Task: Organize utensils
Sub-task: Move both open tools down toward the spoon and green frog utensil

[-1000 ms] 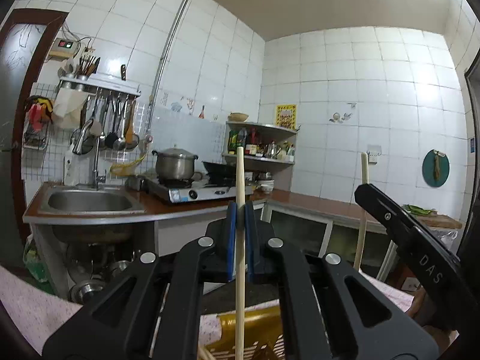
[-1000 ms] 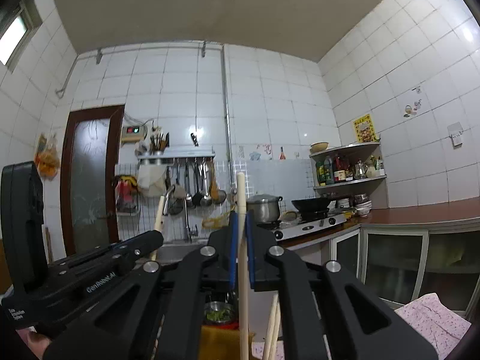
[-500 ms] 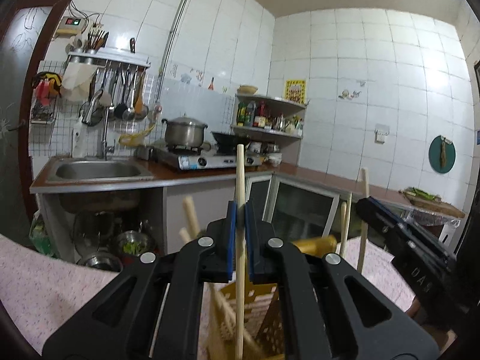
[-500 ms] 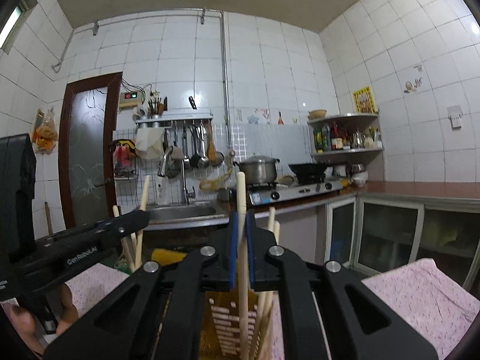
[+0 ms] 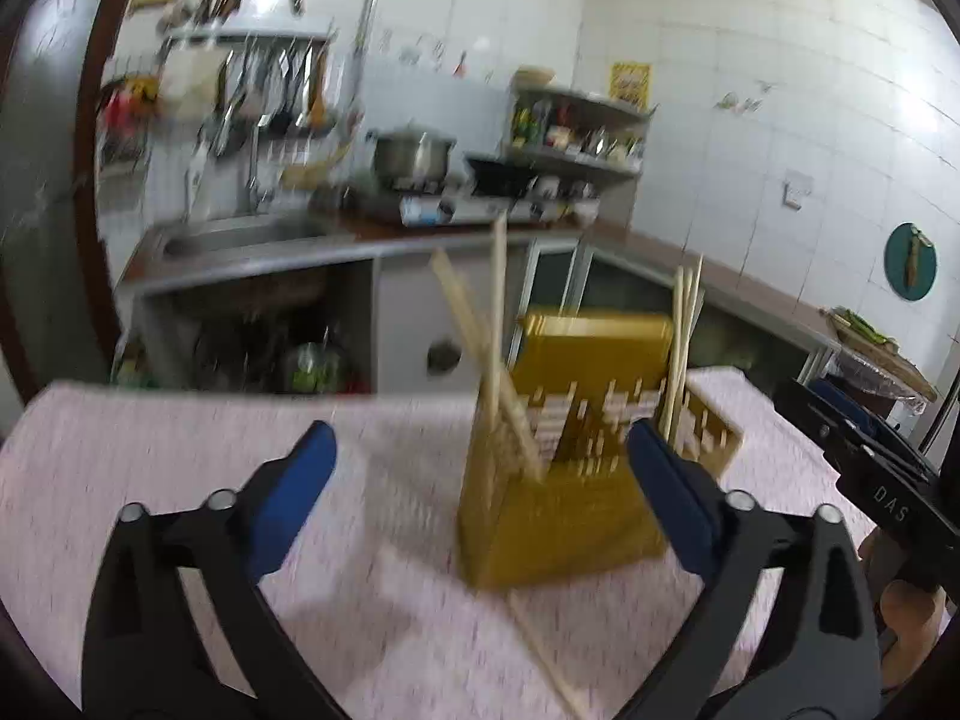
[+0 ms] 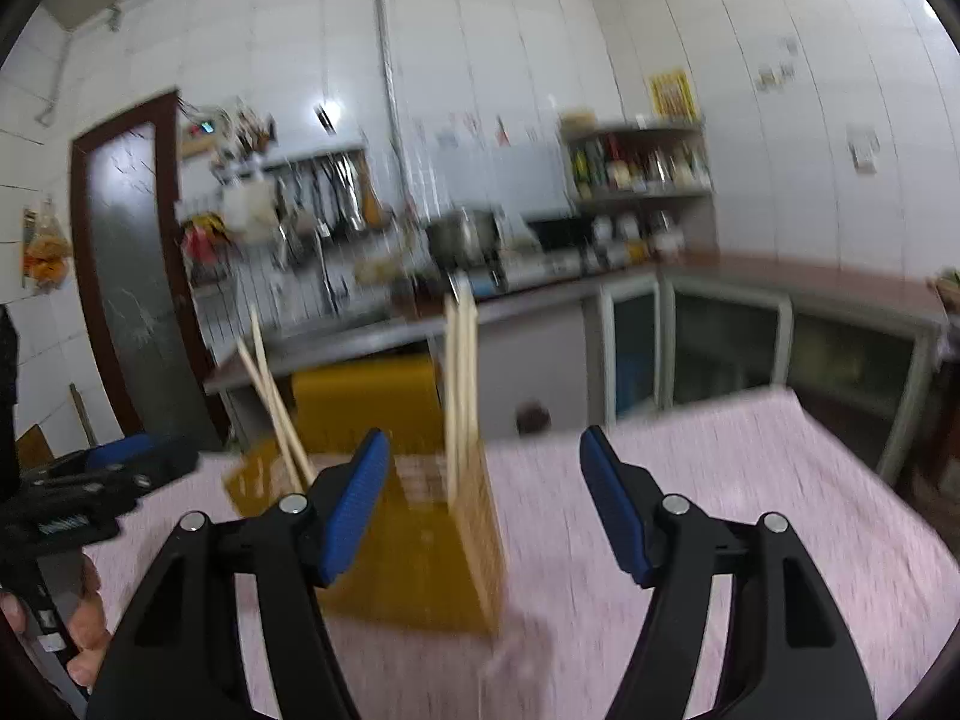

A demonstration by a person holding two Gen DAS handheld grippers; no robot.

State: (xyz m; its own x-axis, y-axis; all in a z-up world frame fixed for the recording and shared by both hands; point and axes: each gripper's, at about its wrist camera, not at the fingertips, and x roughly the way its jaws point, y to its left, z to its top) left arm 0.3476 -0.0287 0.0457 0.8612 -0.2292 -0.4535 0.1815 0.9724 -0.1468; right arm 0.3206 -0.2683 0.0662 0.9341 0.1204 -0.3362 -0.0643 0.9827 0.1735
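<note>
Both fisheye views are evenly bright with soft indoor light and faint shadows. Motion blur smears the yellow holder (image 5: pixel 564 480), the chopsticks (image 6: pixel 459 396) and the far shelves. White tiles (image 6: pixel 540 48) show mild glare, and straight lines bow toward dark corners.

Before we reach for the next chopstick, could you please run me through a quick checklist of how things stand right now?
1. Left gripper empty: ok, jaws opening, pads pinching nothing.
2. Right gripper empty: ok, jaws opening, nothing pinched.
3. Yellow holder upright on the pink tablecloth: ok.
4. Chopsticks standing in the holder: ok, several lean at its left and right ends.
5. All chopsticks put away: not ok, one loose chopstick lies on the cloth in front of the holder.
6. Chopsticks settled in their slots: cannot tell, pictures blurred.
</note>
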